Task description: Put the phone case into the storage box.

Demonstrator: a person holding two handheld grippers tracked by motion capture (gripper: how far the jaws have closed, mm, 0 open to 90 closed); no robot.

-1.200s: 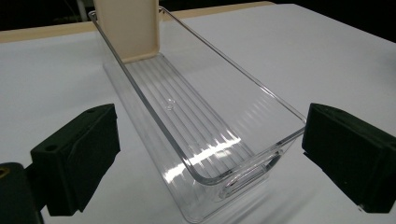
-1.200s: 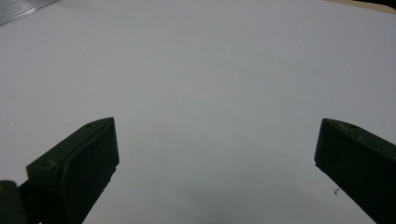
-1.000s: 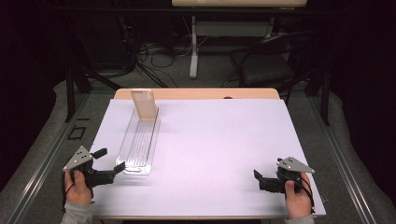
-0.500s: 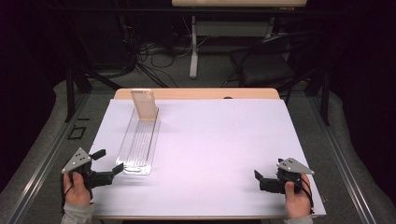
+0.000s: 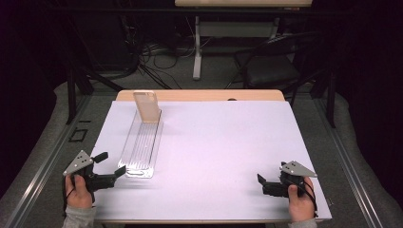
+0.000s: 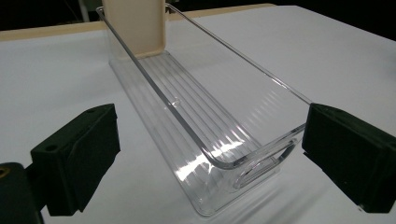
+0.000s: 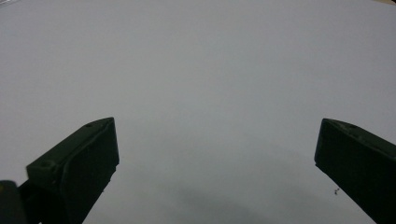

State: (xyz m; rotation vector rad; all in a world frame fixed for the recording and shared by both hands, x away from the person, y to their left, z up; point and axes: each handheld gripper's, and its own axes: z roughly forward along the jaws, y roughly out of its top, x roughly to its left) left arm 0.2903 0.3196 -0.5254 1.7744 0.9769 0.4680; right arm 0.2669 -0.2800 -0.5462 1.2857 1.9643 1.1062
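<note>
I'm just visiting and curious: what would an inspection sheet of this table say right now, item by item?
Surface: white sheet over a wooden table, bare apart from the tray.
Job's things: long clear plastic tray lying flat; a beige upright piece stands at its far end.
Clutter: nothing seen.
Grippers: left gripper open, jaws either side of the tray's near end, not touching it; right gripper open over bare sheet.
Cables: loose cables on the floor beyond the table.
Surroundings: dark room, a black chair, a pale table leg.
</note>
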